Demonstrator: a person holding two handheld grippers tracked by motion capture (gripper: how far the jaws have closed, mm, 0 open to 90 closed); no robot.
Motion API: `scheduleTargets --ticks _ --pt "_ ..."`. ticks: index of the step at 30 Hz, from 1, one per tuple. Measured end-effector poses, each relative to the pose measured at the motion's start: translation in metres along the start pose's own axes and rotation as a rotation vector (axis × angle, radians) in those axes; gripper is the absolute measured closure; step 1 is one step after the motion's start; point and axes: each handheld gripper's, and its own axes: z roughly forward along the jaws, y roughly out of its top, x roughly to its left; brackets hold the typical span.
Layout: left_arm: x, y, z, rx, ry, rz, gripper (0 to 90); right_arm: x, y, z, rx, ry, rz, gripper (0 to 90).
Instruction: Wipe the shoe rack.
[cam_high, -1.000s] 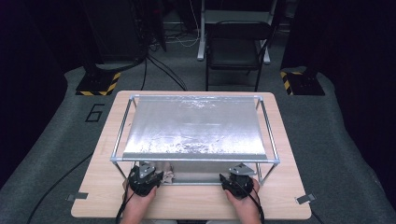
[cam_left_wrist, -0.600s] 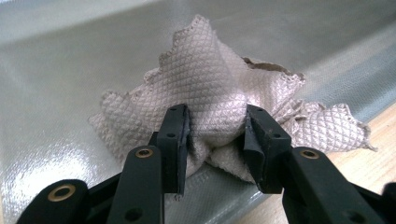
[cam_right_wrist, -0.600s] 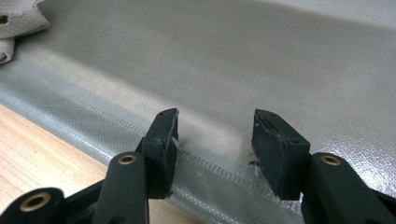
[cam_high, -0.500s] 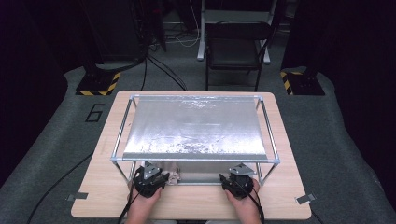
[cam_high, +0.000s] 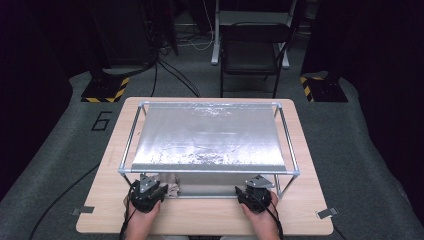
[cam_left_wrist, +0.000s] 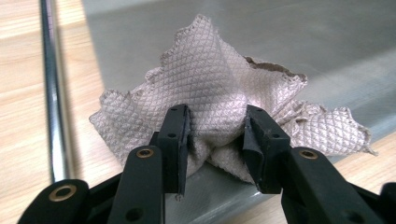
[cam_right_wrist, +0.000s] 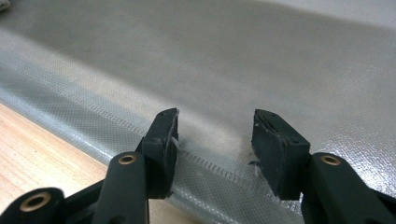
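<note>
One crumpled beige cloth with a diamond-quilted weave (cam_left_wrist: 219, 93) is counted, along with two black two-jaw grippers and one silvery grey mat (cam_high: 210, 137) stretched beneath a frame of metal rods (cam_high: 129, 140) on a light wooden table (cam_high: 200, 217). In the high view, the left gripper (cam_high: 146, 192) and the right gripper (cam_high: 257, 192) are seen at the near edge of the frame, each held in a hand, and the cloth (cam_high: 173, 189) is glimpsed as a small pale lump just beside the left gripper.

In the left gripper view the cloth is shown lying on the grey mat near its front edge, beside one metal rod (cam_left_wrist: 55, 93); the left gripper (cam_left_wrist: 217, 135) is set around a bunched fold of the cloth, both jaws touching the fabric, so the cloth is grasped. In the right gripper view the right gripper (cam_right_wrist: 215, 140) is shown released, its jaws apart with only mat between them, at the mat's stitched front hem.

The cloth's underside is hidden, and its full outline cannot be made out from above, where the frame's front rod crosses the area.
</note>
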Motion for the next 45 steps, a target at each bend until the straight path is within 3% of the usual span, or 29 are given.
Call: scheduleTargets --ticks 5,7,10,12,13,14,15,20,21,24,28,29,34,38,39,40,41,42,43,44,45 --pt "0.002 -0.001 -0.002 0.004 0.007 -0.006 62.2 -0.002 0.001 -0.001 0.006 -0.011 -0.031 50.8" --pt "0.001 -0.002 -0.001 -0.006 0.005 -0.021 62.3 -0.001 0.000 0.001 0.006 0.012 -0.008 50.8" --pt "-0.001 -0.002 -0.001 -0.008 0.007 -0.023 62.7 -0.001 0.000 0.000 0.003 -0.005 -0.011 50.8" --pt "-0.002 -0.001 0.000 -0.004 -0.006 -0.016 62.9 0.000 0.000 0.000 0.002 0.002 0.001 50.8" --pt "-0.004 0.000 0.000 -0.002 -0.018 -0.018 62.9 -0.001 0.000 0.000 0.001 -0.009 -0.022 50.8" --pt "-0.007 0.001 0.001 0.001 -0.030 -0.013 62.9 0.000 0.000 0.000 0.000 -0.002 -0.003 50.8" --pt "-0.015 0.003 0.005 -0.025 -0.057 -0.034 62.9 0.000 0.000 0.000 0.001 -0.002 0.001 50.8" --pt "-0.027 0.006 0.009 -0.028 -0.098 -0.020 63.0 0.000 0.000 0.000 0.001 -0.003 -0.001 50.8" --pt "-0.027 0.006 0.009 -0.013 -0.097 0.001 63.0 0.000 0.000 0.000 0.000 -0.003 -0.001 50.8" --pt "-0.026 0.005 0.010 -0.034 -0.106 -0.025 63.0 0.000 0.000 0.000 0.000 -0.003 -0.001 50.9" --pt "-0.019 0.004 0.003 -0.017 -0.050 0.016 62.9 0.000 0.000 0.000 0.000 -0.001 0.000 50.9" --pt "-0.015 0.001 0.002 -0.023 -0.049 -0.019 63.0 -0.001 0.000 0.000 0.001 -0.009 -0.022 50.8" --pt "-0.003 -0.001 -0.005 0.003 -0.033 -0.008 63.0 -0.001 0.000 0.000 0.002 -0.005 -0.020 50.9" --pt "0.000 -0.003 -0.011 0.018 -0.032 -0.039 63.1 -0.001 0.000 0.000 0.006 0.005 -0.015 50.8" --pt "0.002 -0.002 -0.012 0.024 -0.030 -0.018 62.6 -0.001 0.000 0.000 0.006 0.005 -0.015 50.9" --pt "0.002 -0.002 -0.012 0.024 -0.030 -0.018 61.1 -0.001 0.000 0.000 0.006 0.005 -0.015 50.9" --pt "0.001 -0.002 -0.013 0.006 -0.061 -0.054 56.3 -0.001 0.000 0.000 0.006 0.004 -0.015 50.9" --pt "0.001 -0.002 -0.013 0.006 -0.061 -0.054 52.7 -0.001 0.000 0.000 0.006 0.004 -0.015 50.9" --pt "0.000 -0.001 -0.012 -0.015 -0.076 -0.086 52.7 -0.001 0.000 0.000 0.006 -0.004 -0.014 50.8" --pt "-0.001 0.000 -0.010 -0.036 -0.076 -0.093 47.7 -0.001 0.000 0.000 0.007 -0.005 -0.016 50.8" --pt "0.000 0.001 -0.010 -0.023 -0.078 -0.075 43.0 -0.001 0.000 0.000 0.006 -0.003 -0.014 50.8"
